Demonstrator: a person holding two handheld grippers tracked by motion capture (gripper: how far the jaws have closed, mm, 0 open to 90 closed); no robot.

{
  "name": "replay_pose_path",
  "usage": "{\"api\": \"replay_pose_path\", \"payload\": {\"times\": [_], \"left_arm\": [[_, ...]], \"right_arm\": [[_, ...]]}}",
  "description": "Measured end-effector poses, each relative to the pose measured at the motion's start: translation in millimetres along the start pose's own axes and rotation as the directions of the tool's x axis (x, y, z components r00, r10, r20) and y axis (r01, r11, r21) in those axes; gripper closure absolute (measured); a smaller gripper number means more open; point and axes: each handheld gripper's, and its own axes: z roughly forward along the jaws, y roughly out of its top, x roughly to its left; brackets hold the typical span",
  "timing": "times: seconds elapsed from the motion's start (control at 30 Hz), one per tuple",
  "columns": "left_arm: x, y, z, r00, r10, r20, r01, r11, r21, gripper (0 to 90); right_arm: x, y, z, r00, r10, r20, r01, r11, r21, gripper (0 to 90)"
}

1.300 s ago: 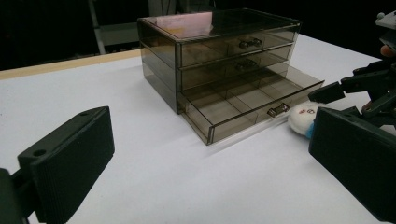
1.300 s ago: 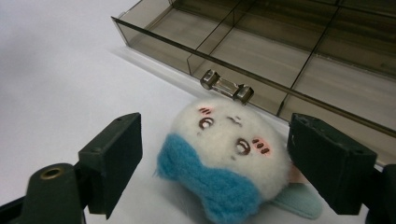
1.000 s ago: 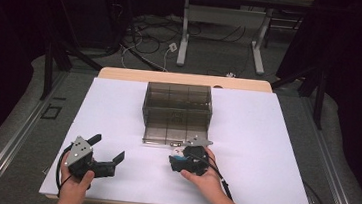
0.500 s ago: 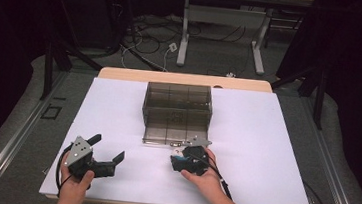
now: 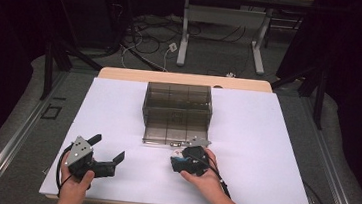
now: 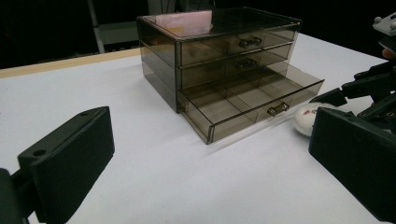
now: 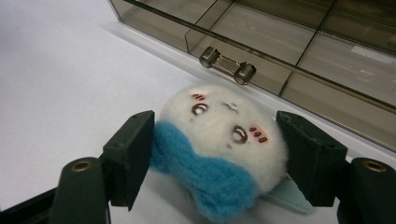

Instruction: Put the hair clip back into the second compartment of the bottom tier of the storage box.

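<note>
A small white plush toy with a blue scarf lies on the white table just in front of the pulled-out bottom drawer of a smoky clear drawer unit. My right gripper has just been closing with the toy between its jaws. Both pads now press into the toy's sides. From above, the right gripper sits low by the drawer's front. My left gripper rests open at the front left with nothing between its jaws. In its own view the left gripper faces the unit and the toy.
The drawer's metal handle is just beyond the toy. The open drawer has dividers and looks bare inside. The two upper drawers are pushed in. White tabletop spreads on both sides of the unit.
The right gripper's jaws have drawn in onto the plush toy. Both hands stay where they were.
</note>
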Motion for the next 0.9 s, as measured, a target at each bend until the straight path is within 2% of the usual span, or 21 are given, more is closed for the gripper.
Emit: {"api": "replay_pose_path", "payload": {"times": [0.03,0.17,0.3,0.37,0.4,0.73,0.77,0.9], "left_arm": [[0.0,0.0,0.1,1.0000,-0.001,0.000,0.001,1.0000,-0.001,0.3],[-0.3,-0.1,0.3,1.0000,-0.001,-0.001,0.001,1.0000,0.000,0.3],[-0.2,-0.1,0.7,1.0000,0.001,0.000,-0.001,1.0000,-0.002,0.3],[-0.3,-0.1,0.7,1.0000,0.001,0.001,-0.001,1.0000,0.000,0.3],[0.0,-0.1,0.6,1.0000,0.006,-0.002,-0.006,1.0000,0.002,0.3],[0.1,-0.2,1.0,1.0000,0.004,0.000,-0.004,1.0000,0.004,0.3],[0.1,-0.2,1.0,1.0000,0.004,0.000,-0.004,1.0000,0.004,0.3],[0.2,-0.2,1.2,1.0000,0.003,0.002,-0.003,1.0000,0.004,0.3]], "right_arm": [[-0.2,1.2,-2.6,1.0000,-0.007,0.005,0.006,0.9994,0.035,29.9],[0.4,1.4,-2.3,1.0000,0.000,0.004,0.000,1.0000,0.009,29.9],[0.5,3.3,-6.0,1.0000,-0.007,0.000,0.007,0.9994,0.033,29.9],[1.5,3.6,-6.0,1.0000,0.002,-0.001,-0.002,1.0000,0.004,29.9],[1.7,4.4,-7.5,1.0000,0.000,-0.001,0.000,0.9998,0.018,29.9],[1.7,10.9,-13.3,0.9999,-0.008,-0.009,0.008,0.9999,0.010,29.9],[1.2,12.1,-15.3,0.9999,-0.013,-0.005,0.013,0.9994,0.033,29.9],[1.2,15.2,-16.7,1.0000,-0.008,-0.004,0.008,0.9998,0.017,30.0]]}}
